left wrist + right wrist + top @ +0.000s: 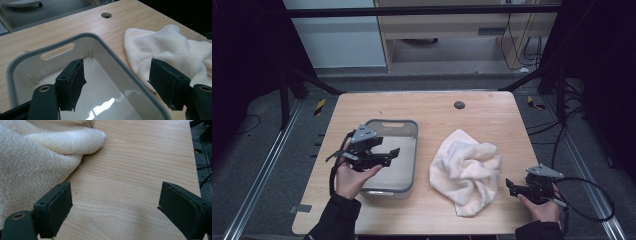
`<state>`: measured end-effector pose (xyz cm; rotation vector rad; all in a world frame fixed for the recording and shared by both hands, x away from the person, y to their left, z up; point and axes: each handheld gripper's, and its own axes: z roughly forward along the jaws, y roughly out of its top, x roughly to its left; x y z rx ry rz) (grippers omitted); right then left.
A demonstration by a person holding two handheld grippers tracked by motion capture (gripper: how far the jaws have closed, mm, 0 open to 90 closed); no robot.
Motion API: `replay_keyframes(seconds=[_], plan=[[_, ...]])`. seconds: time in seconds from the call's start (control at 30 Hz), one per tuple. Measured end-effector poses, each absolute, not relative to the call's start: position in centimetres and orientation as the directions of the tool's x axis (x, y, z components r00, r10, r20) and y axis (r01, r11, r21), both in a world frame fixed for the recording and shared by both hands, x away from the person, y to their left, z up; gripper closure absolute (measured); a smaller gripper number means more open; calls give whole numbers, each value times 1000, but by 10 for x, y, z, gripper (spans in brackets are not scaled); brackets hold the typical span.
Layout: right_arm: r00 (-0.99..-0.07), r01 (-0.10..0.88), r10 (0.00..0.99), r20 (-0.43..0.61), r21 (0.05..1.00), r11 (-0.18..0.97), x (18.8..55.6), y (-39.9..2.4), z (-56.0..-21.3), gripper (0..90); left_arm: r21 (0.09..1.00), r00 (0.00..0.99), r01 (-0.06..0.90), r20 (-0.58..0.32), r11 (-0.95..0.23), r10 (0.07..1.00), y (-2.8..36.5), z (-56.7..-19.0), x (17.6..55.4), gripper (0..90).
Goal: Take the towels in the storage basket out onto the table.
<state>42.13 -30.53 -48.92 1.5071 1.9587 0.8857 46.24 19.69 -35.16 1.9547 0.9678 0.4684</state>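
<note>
1 towel (466, 170), 1 tub (411, 131), 2 grippers open.

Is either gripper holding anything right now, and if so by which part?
Nothing is held. The left gripper is open over the bin; the right gripper is open beside the towel.

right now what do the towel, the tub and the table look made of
Towel: soft cream terry cloth, going by its looped, fuzzy, crumpled surface. Tub: likely smooth plastic, glossy white inside with a grey rim. Table: pale wood-grain top, matte; possibly laminate.
</note>
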Motion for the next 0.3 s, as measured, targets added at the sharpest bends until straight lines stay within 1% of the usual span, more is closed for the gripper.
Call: replay_keyframes(seconds=[0.17,0.3], plan=[[-254,634,967,-2,755,168,421,-305,-489,117,848,572,464,-67,-256,817,229,-361,457,279],[-255,633,967,-7,754,173,421,-306,-490,118,865,517,457,-68,-208,853,254,-369,453,273]])
